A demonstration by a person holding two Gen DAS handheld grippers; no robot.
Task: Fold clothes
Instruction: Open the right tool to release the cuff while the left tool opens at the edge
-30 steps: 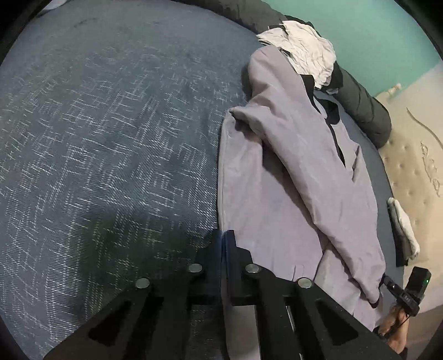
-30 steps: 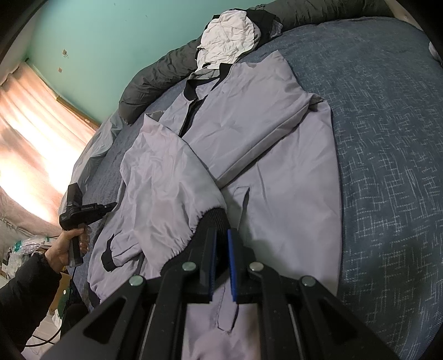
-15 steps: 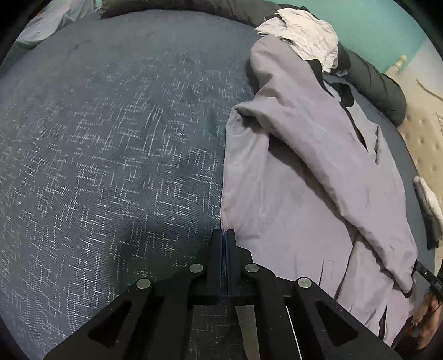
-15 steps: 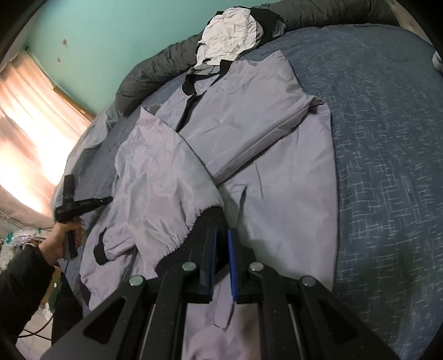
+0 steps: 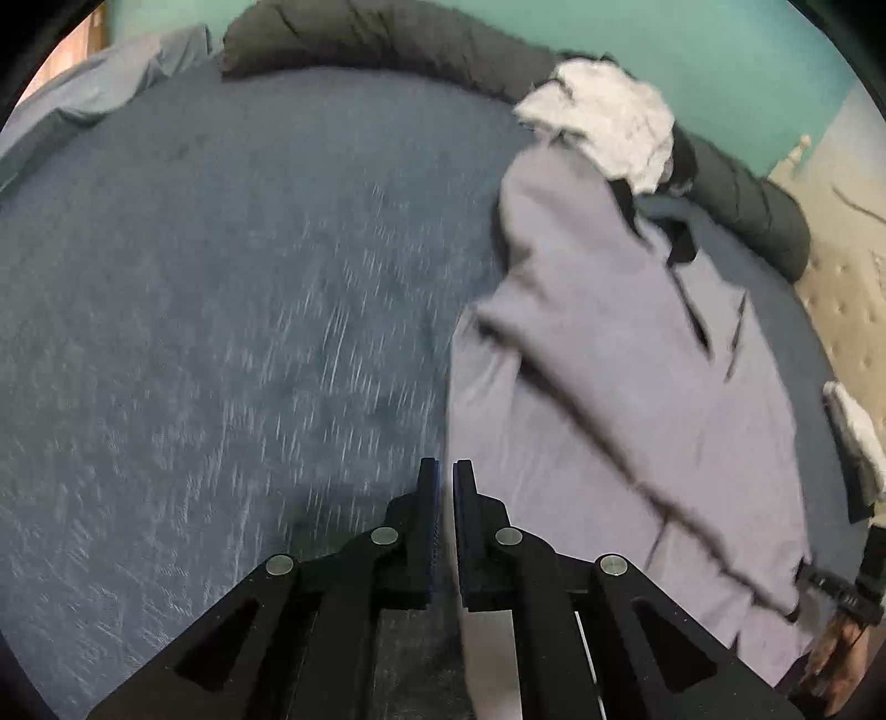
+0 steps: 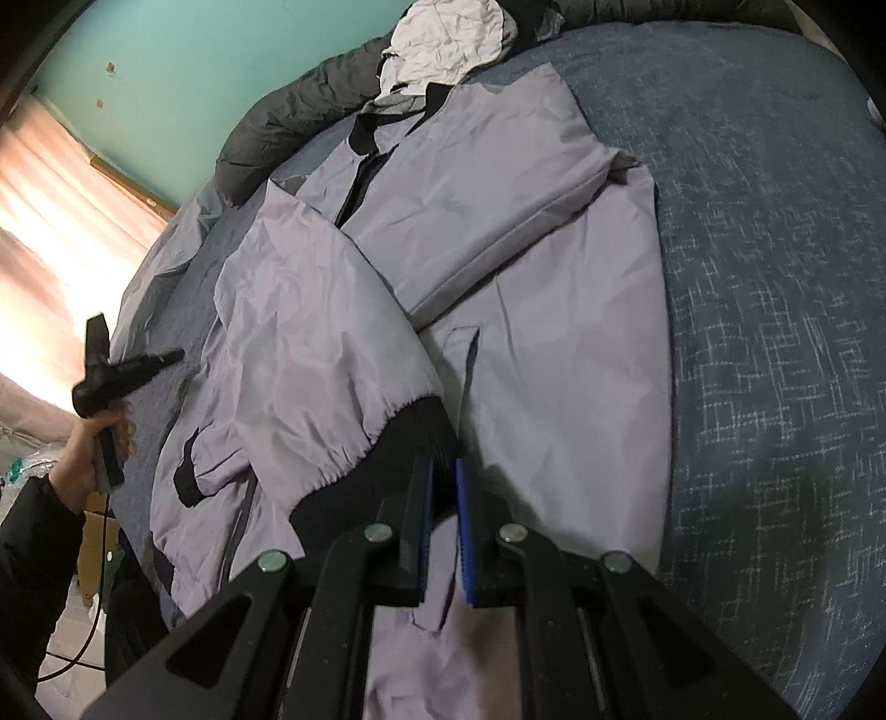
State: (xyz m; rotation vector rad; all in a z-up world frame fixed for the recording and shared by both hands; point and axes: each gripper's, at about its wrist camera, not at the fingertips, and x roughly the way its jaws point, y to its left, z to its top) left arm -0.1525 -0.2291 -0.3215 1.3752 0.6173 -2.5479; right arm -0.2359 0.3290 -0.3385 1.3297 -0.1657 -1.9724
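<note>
A lavender jacket [image 5: 637, 360] with black collar and cuffs lies flat on the blue bed cover [image 5: 221, 332], one sleeve folded diagonally across its front. My left gripper [image 5: 446, 471] is shut but for a thin slit, right at the jacket's near edge, with nothing clearly between the pads. In the right wrist view the jacket [image 6: 554, 249] fills the middle. My right gripper [image 6: 443, 471] is shut on the black cuff [image 6: 410, 437] of the near sleeve. The left gripper [image 6: 177, 355] shows at the far left in a hand, close to the jacket's side.
A crumpled white garment [image 5: 614, 127] and a dark rolled duvet [image 5: 387, 39] lie by the teal wall. A beige tufted headboard [image 5: 847, 266] and a small folded cloth [image 5: 853, 437] are on the right. A lit curtain [image 6: 50, 221] hangs beyond the bed's edge.
The left wrist view has swung up and blurred, bringing the wall and duvet into sight, and its fingers show a thin slit. The right gripper keeps the cuff and has barely shifted.
</note>
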